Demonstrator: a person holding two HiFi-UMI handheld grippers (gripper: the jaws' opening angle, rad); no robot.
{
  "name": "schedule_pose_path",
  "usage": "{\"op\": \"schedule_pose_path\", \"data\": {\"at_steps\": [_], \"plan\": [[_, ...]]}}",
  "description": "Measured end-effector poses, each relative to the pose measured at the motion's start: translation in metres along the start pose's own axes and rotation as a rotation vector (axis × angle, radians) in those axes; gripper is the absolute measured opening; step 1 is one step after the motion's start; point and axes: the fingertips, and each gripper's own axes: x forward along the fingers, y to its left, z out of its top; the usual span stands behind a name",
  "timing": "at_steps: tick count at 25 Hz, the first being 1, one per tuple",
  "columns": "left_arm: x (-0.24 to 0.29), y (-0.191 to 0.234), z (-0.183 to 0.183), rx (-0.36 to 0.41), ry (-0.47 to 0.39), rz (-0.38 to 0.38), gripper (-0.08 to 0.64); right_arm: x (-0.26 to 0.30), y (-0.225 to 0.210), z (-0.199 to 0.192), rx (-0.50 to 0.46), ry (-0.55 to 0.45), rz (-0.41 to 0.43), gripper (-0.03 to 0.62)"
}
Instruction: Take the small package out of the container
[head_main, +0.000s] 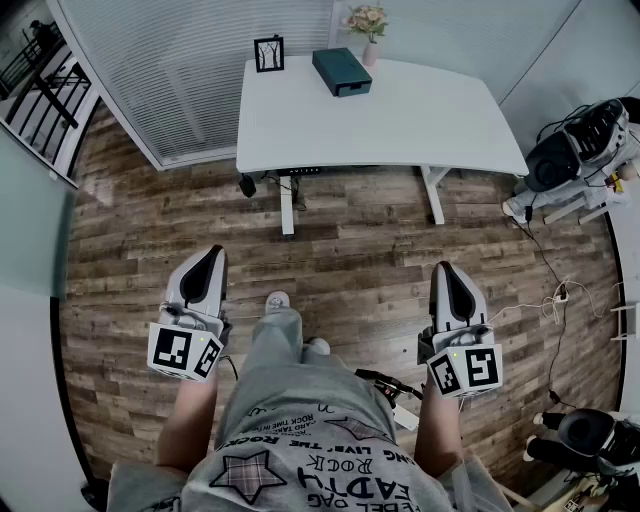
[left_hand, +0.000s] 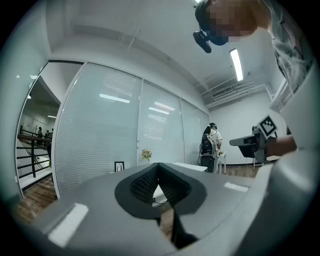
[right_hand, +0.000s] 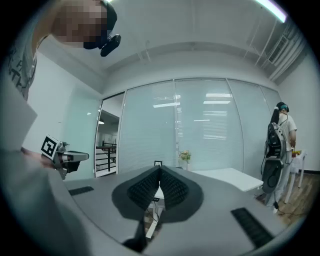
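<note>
While the person stands well back from the white surface (head_main: 400, 120), both tools are held level out in front, over the wooden floor (head_main: 340, 250).

Left tool (left_hand: 159, 165): jaws clenched pad to pad, nothing between them. Right tool (right_hand: 160, 169): the same, closed on itself and empty.

Container (head_main: 341, 71): a dark teal box near the far edge of the surface, between a small picture frame (head_main: 268, 53) and a vase of flowers (head_main: 368, 28). It stands apart from the frame and just beside the vase. Whether its top is open I cannot tell from here.

Small package: not visible in any view. Judged to be inside the container, since nothing like it lies on the bare surface.

Task state, judged: not begun. Approach comes first, and both tools must open before any grip.

Handling, judged only from the task wording:
- The package is probably light, and its wrapping may be soft or slick.
- Its stiffness is unknown until it is seen.
- Take it across its narrower sides near the middle, with a moderate squeeze so a soft wrapper does not crush.
- The container may slide on the smooth surface, so steady it with the other tool.
- The vase is close by, so keep that side clear.
</note>
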Motion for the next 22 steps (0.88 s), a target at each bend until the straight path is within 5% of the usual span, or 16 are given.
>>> {"op": "schedule_pose_path", "data": {"at_steps": [22], "plan": [[0.021,-0.014,0.003,0.013,0.016,-0.026,0.011,0.002,-0.014,0.004,0.076,-0.023,0.020,0.015]]}}
